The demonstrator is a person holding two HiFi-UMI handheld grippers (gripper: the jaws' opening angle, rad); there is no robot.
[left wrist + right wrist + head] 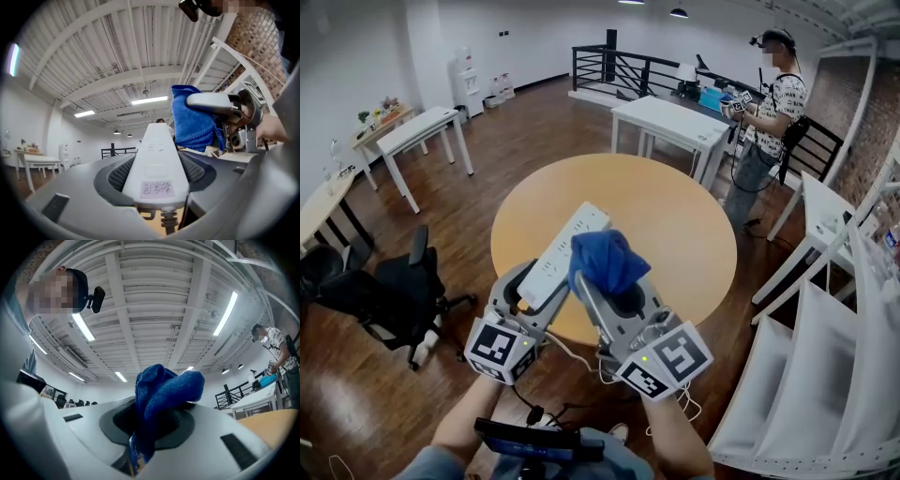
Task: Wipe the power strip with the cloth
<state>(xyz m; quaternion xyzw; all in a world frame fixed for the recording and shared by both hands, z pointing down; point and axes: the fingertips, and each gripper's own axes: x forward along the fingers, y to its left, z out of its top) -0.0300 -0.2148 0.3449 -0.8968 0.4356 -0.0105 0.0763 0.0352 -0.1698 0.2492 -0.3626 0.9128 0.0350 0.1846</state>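
the power strip [563, 253], judged stiff, light and smooth, is held above the table [680, 211] by the left gripper [532, 281], jaws closed on its cord end, while the soft cloth [607, 261] is pinched in a bunch by the right gripper [614, 298] just beside it.

I'm seeing the power strip [562, 253] as smooth white plastic with a faint sheen, a small paper label [157, 189] sitting at its six o'clock end. The cloth [607, 261] is looking soft, nubbly and blue. The left gripper [542, 281] and right gripper [614, 292] are showing matt grey plastic with dark, rough-textured pads [119, 176]. The round table [675, 216] is showing a smooth, matt, wood-toned top. At ten o'clock the wooden floor [516, 131] is gleaming.
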